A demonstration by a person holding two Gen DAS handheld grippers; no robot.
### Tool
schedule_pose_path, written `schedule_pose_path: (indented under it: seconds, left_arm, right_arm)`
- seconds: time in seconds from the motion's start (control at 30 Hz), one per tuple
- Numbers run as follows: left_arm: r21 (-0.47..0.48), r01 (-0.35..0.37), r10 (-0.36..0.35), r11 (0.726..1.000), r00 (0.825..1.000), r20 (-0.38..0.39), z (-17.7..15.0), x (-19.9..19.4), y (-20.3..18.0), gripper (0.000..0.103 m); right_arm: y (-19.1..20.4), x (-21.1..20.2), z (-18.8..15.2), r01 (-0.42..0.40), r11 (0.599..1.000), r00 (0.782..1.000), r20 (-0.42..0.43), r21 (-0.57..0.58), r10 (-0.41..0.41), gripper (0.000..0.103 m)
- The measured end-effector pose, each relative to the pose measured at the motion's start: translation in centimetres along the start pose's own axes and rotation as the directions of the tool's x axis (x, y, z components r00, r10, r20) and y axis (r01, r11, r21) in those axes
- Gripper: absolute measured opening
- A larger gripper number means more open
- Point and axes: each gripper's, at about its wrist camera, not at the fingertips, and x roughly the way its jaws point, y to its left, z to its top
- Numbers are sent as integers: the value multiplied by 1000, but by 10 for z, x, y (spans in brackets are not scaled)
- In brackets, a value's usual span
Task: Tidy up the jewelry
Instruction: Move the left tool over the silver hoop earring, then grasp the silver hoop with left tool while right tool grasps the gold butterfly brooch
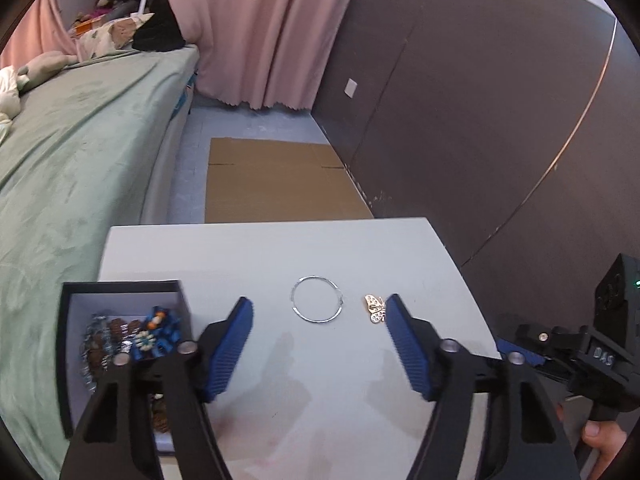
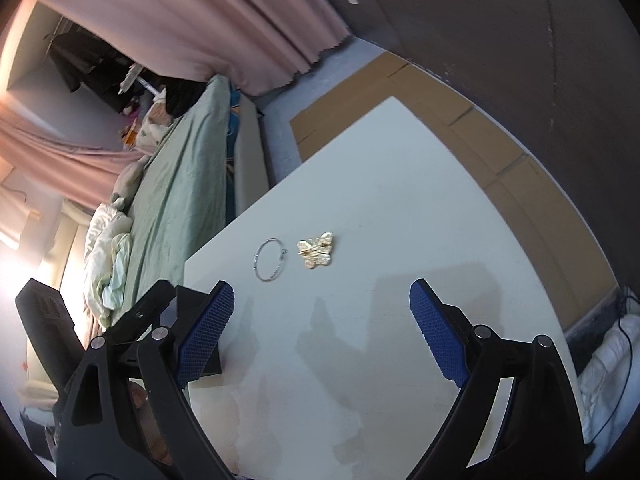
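Box point(image 1: 66, 360) left of my left tongs point(image 1: 318, 344) already holds jewelry; silver bangle point(image 1: 317, 299) and butterfly brooch point(image 1: 375, 309) wait ahead. Both my left and right tongs point(image 2: 322, 334) stand wide, empty.

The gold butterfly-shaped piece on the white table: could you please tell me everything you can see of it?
The gold butterfly-shaped piece looks like shiny, pale gold metal with four openwork, textured wings and a slim bar across its middle. It lies flat on the white table, right beside the thin silver hoop bangle, apparently not touching it. Neither gripper holds it. From the left wrist view, one blue pad hides its edge.
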Motion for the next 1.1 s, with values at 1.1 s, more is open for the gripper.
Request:
schedule_pose_path:
  seconds: [1.1]
  left_arm:
    - [260, -176, 209, 949, 972, -105, -27, 113, -49, 15]
  right_arm:
    - [-12, 2, 3, 18, 999, 1000, -22, 36, -17, 89]
